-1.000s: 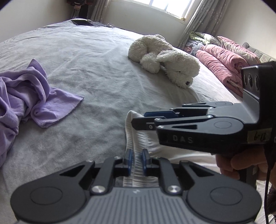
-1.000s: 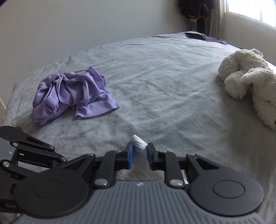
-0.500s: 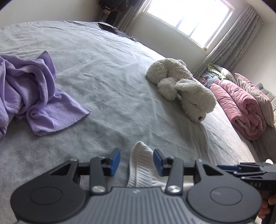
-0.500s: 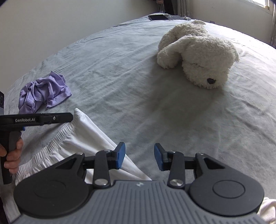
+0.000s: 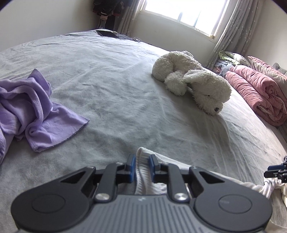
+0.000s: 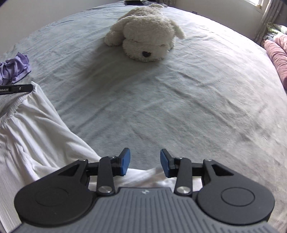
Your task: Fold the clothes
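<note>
White ribbed cotton garment with a gathered elastic waistband [image 6: 34, 129]: spread on the grey bed sheet [image 5: 125, 93], at its near edge, well short of the plush dog.

Left tool [image 5: 141, 167]: blue pads either side of the waistband's end, jaws closing on it, the ribbed cloth standing up between them; whether the pads already press the cloth cannot be told.

Right tool [image 6: 145, 163]: blue pads spread apart, bare sheet showing between them, the garment's white cloth lying just under and behind them; not gripping.

Cream fluffy plush dog [image 5: 193, 86]: lying on the sheet, landmark for the entries below.

Crumpled lilac jersey garment [image 5: 30, 111]: on the sheet, well to the left of the dog, apart from the white garment.

Rolled pink quilt [image 5: 258, 91]: to the right of the dog, at the bed's edge.

Dark flat tablet-like object [image 5: 107, 33]: beyond the dog, at the far edge of the bed, near the curtained window [image 5: 186, 12].
</note>
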Demonstrator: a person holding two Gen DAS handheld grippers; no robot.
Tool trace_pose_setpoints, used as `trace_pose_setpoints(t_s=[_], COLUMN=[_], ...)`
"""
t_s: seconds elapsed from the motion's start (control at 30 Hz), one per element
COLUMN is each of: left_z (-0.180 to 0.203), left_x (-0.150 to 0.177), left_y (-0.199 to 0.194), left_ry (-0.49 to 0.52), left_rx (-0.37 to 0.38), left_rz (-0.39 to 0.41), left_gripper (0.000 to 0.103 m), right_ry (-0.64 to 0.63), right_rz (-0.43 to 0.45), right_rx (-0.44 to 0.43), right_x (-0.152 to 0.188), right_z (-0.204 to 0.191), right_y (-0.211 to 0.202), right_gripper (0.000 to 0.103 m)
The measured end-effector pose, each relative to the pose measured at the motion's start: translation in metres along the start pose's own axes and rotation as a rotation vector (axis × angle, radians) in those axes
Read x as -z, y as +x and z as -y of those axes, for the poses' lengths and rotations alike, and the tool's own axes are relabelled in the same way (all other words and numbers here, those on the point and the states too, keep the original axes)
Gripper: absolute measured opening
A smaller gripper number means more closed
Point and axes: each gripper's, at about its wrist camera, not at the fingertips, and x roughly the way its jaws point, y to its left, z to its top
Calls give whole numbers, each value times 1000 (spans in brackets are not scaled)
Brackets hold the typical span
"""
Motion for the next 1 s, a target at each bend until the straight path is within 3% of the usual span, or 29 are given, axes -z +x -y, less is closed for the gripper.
trace_pose_setpoints(t_s=[0.17, 0.37, 0.4, 0.43, 0.47, 0.8, 1.0], left_z=[1, 6, 6, 6, 6, 4, 4], left_x=[0, 1, 0, 0, 0, -1, -1], left_y=[-1, -1, -1, -1, -1, -3, -4], left_ry=[1, 13, 15, 17, 18, -2, -6], left_rx=[-7, -24, -26, -27, -28, -29, -30], left_rz=[-3, 2, 3, 3, 3, 5, 6], left_gripper=[17, 16, 16, 16, 16, 12, 11], right_ry=[148, 190, 185, 175, 165, 105, 64], right_rz=[13, -22, -31, -37, -37, 120, 97], right_rx=[40, -18, -23, -16, -9, 48, 43], right_x=[7, 9, 9, 10, 11, 45, 94], right_z=[43, 46, 45, 43, 42, 28, 1], right_y=[-14, -4, -2, -1, -2, -78, -99], right_gripper=[41, 41, 38, 19, 10, 9, 8])
